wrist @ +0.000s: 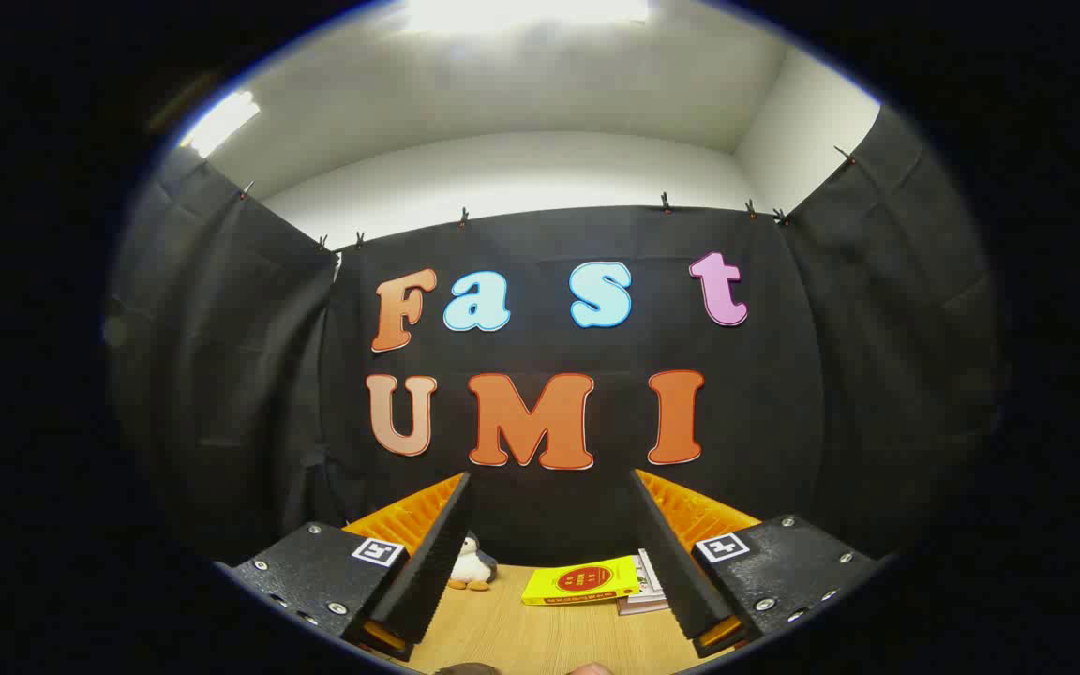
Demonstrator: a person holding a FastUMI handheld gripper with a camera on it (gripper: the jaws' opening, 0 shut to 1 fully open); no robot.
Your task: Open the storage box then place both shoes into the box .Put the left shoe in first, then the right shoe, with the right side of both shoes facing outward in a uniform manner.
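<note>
Penguin toy (472,566) half behind tool finger.

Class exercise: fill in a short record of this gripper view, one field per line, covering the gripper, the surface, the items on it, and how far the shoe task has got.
Gripper: fingers spread wide apart, holding nothing
Surface: wooden table
Between the fingers, beyond them: yellow book lying on a stack of books
By the left finger: small penguin toy
Backdrop: black cloth wall
Task progress: cannot tell
</note>
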